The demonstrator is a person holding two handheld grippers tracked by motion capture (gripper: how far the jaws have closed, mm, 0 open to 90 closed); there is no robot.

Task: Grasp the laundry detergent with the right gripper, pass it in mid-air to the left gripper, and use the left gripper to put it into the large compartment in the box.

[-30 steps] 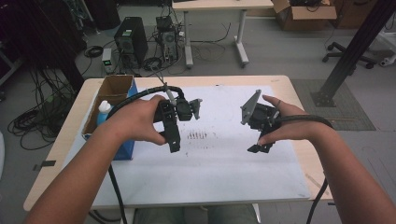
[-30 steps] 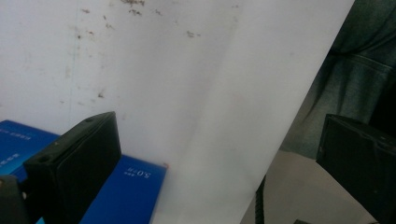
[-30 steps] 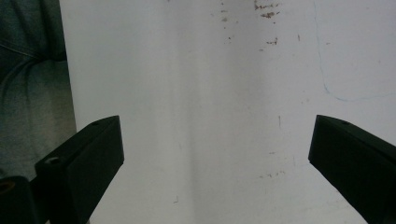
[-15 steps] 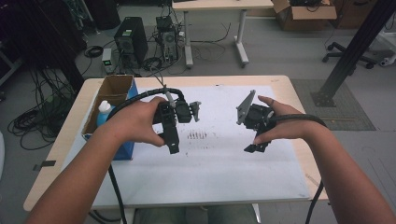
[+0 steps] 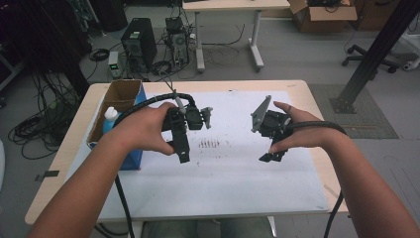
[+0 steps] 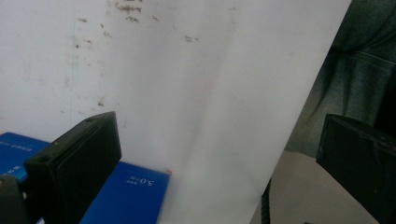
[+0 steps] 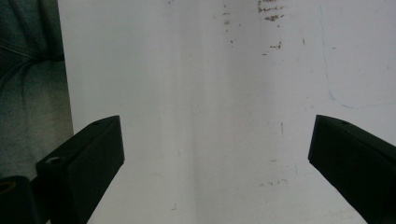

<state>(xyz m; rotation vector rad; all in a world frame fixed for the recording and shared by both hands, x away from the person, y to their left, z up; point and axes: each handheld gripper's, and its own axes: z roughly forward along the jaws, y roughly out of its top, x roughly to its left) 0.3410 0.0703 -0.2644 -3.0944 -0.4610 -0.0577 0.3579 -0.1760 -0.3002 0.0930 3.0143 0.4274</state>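
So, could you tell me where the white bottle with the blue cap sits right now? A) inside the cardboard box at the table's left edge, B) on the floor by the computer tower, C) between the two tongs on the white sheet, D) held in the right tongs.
A: in the high view the white bottle stands inside the open cardboard box at the table's left edge, while both tongs hover open and empty over the white sheet.

Black hand-held gripper (image 5: 182, 148) per hand, black ribbed cables, grey triangular plate.
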